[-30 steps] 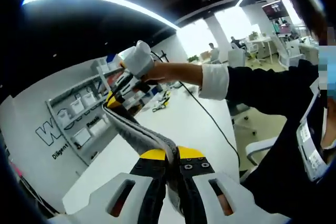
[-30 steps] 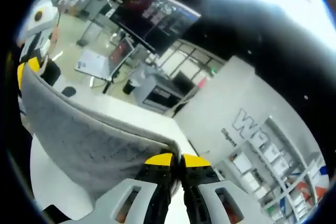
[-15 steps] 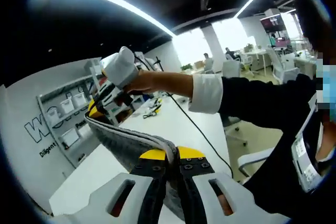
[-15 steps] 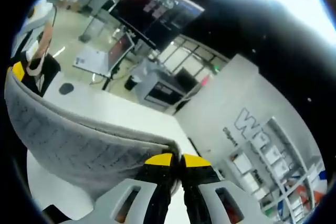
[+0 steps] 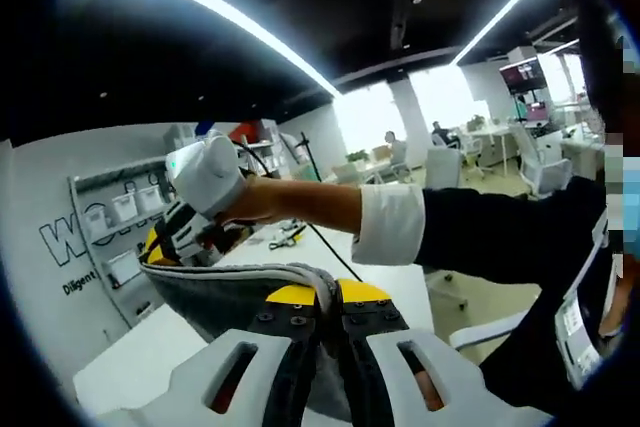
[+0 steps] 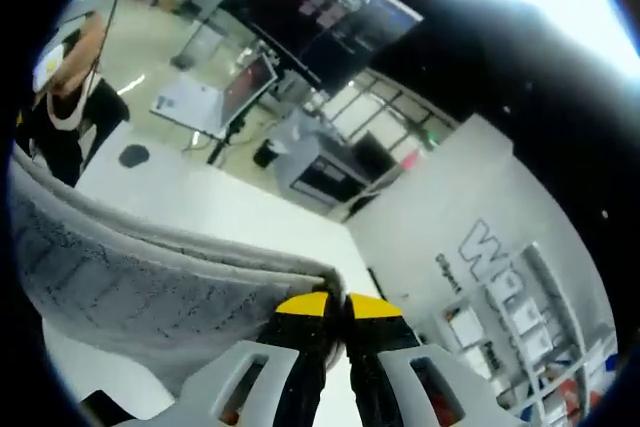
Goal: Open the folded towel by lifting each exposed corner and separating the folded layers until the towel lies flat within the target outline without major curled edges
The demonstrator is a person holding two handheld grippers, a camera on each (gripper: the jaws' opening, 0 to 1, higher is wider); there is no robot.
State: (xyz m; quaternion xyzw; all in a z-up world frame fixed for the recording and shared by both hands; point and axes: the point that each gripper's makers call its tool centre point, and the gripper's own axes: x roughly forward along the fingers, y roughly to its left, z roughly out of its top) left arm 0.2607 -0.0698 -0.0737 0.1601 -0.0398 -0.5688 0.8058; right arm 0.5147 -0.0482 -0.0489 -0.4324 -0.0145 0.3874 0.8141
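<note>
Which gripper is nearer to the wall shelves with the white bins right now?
Right. The right gripper grips the towel at its far corner beside the shelves; the left gripper grips the near corner, farther back.

- Left gripper (image 5: 329, 299): in the left gripper view we see its jaws closed together at the yellow tips, pinching the edge of the grey towel (image 5: 235, 292) between them.
- Right gripper (image 6: 335, 309): in the right gripper view its jaws are likewise pressed together, clamped on a towel edge that runs off to the left of that view.
- In the left gripper view we also see the right gripper held out ahead, gripping the far end of the towel; only a yellow tip of it shows beneath the hand.
- Right hand (image 5: 212, 179): wrapped around that gripper's white handle, arm stretched out roughly level, dark sleeve with a white cuff (image 5: 388, 225).
- Torso in dark clothing at the right side of the left gripper view.
</note>
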